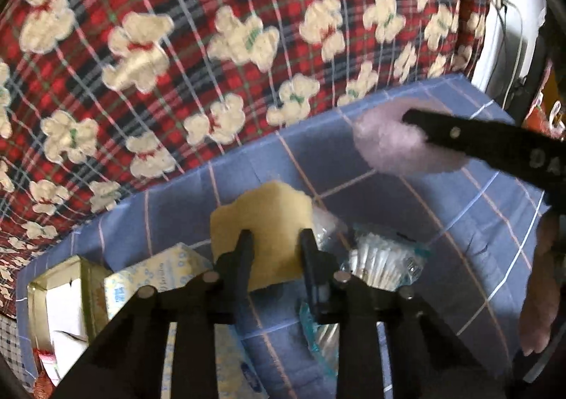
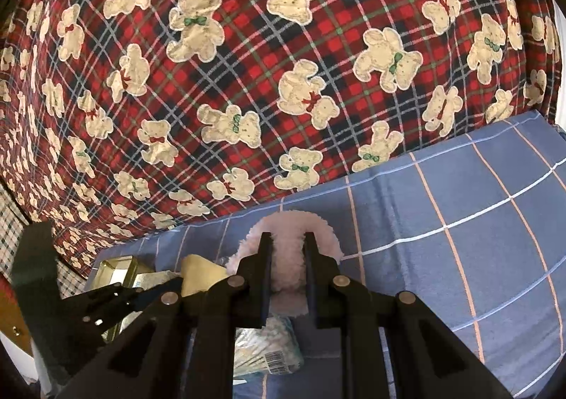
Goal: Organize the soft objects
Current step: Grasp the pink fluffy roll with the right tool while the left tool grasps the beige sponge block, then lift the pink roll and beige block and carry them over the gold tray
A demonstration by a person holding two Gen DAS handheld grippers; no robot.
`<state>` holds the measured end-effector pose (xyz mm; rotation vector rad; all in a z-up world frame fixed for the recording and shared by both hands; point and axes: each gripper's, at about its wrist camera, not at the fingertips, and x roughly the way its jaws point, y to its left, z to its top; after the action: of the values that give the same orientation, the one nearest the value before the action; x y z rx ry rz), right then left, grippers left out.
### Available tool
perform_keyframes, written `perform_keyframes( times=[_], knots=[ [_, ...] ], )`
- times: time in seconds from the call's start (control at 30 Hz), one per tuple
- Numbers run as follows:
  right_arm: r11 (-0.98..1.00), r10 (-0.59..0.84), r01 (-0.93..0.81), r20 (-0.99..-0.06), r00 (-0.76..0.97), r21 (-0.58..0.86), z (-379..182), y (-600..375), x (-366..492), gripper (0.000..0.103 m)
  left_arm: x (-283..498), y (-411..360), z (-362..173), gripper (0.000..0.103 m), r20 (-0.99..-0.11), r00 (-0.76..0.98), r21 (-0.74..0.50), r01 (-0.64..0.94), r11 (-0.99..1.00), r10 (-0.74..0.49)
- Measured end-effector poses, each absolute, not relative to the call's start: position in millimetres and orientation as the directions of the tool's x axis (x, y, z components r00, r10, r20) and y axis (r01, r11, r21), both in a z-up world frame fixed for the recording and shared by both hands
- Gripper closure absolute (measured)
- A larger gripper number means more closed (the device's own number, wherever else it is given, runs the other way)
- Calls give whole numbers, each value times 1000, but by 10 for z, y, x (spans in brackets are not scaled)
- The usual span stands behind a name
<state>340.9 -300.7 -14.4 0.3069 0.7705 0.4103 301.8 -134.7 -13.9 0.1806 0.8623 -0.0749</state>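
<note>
Blue checked cloth (image 2: 460,222), cotton swab pack (image 1: 380,259), tissue pack (image 1: 155,275), open box (image 1: 60,303)

My left gripper (image 1: 276,250) reaches forward with its two black fingers (image 1: 244,250) closed partway, clamped on either side of a yellow sponge (image 1: 261,222) that sits between the jaws. My right gripper (image 2: 288,257) also points forward, its fingers (image 2: 265,257) pinched on a fluffy pink puff (image 2: 288,250) held between them. In the left view, it enters from the right, ahead of my left jaws.
</note>
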Motion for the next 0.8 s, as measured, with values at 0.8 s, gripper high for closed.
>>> perform_keyframes(
  times=[0.8],
  knots=[
    [822, 554, -398, -409, 725, 408, 18, -2549, 3035, 85, 2072, -468, 250, 79, -440, 898, -82, -25, 996, -14]
  ],
)
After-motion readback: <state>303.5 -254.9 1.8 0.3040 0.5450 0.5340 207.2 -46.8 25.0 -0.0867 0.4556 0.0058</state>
